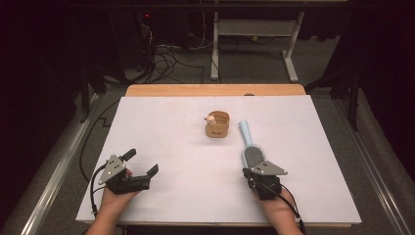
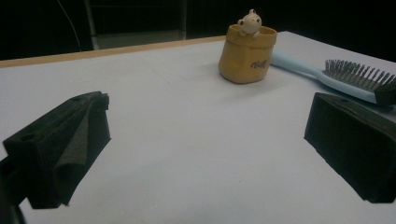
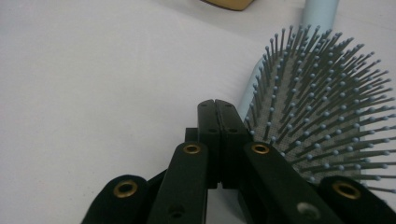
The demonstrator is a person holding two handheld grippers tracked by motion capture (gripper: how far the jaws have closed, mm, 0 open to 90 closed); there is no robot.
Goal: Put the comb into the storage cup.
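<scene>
My right claw sits at the near end of the pale blue plastic paddle hairbrush with grey bristles, its jaws pressed together with nothing between them. In the right gripper view the closed tips lie just beside the left edge of the bristle pad, touching or nearly so; I can't tell which. The brush lies flat on the white worktop, bristles up. Its long axis runs away from me, head nearest my right hand, and the blue handle points up the worktop towards the small tan fabric pouch with a little cream bear figure on its rim. So the brush lies straight ahead of the right claw, along the claw's own line. To take it I'd judge the jaws must spread first and come across that axis, at the neck or the handle. My left claw is spread wide and empty, well apart from the brush, which lies off to its right past the pouch. The right hand is plainly the nearer one.
</scene>
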